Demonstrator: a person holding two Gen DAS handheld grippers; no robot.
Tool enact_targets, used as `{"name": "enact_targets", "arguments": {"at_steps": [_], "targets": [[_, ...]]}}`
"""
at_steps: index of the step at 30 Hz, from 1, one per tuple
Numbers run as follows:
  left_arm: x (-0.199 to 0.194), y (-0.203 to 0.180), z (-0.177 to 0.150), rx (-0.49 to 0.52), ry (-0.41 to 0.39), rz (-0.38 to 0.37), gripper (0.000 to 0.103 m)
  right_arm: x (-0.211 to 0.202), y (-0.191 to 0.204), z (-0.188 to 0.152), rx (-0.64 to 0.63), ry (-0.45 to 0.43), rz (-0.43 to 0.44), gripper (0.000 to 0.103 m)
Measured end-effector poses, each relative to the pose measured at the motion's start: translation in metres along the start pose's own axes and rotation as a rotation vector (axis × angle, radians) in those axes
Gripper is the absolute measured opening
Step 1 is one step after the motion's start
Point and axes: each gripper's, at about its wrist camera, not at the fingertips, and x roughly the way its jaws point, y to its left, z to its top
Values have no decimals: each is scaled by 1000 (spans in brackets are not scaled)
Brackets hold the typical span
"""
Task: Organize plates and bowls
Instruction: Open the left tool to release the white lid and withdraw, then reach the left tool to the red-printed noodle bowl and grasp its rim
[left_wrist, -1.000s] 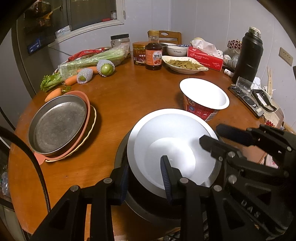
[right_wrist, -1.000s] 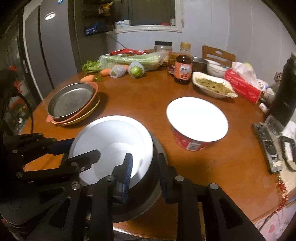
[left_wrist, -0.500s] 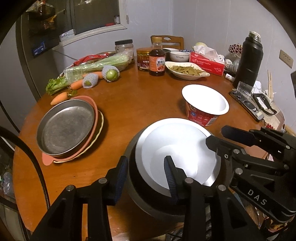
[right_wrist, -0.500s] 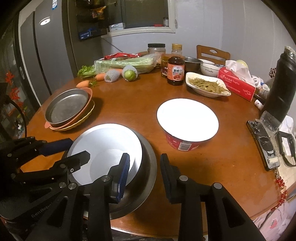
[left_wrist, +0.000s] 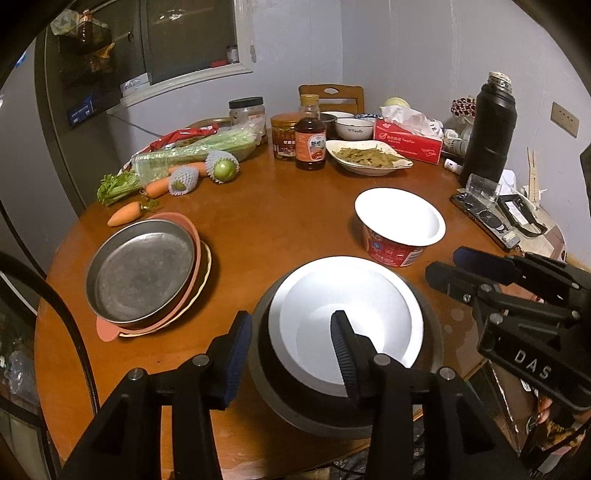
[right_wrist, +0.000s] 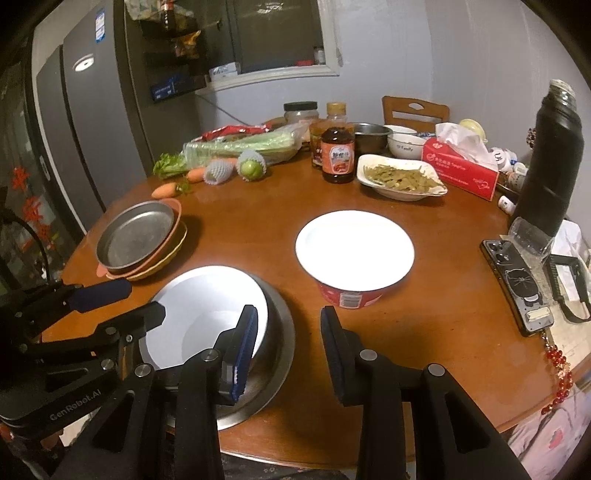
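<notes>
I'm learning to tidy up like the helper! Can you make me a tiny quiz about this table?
1. True or false: the white bowl sits inside the grey bowl.
2. What lies on top of the plate stack? A metal pan, B cup, C carrot.
3. Which red thing stands just behind the two nested bowls?

Key: 1 true. 2 A, the metal pan. 3 the noodle cup.
</notes>
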Motion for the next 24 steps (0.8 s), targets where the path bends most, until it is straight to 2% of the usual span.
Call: {"name": "enact_targets", "arguments": {"at_steps": [3,15,24], "targets": [[-1,-4,4,12,-4,-6,45,-6,-6,2,14,-20,-11,42],[17,-24,39,78,-27,-89,47,-19,-40,10,94,-69,-76,43],[42,-32,69,125,-18,-151,47,1,-67,18,171,-32,-116,44]]}}
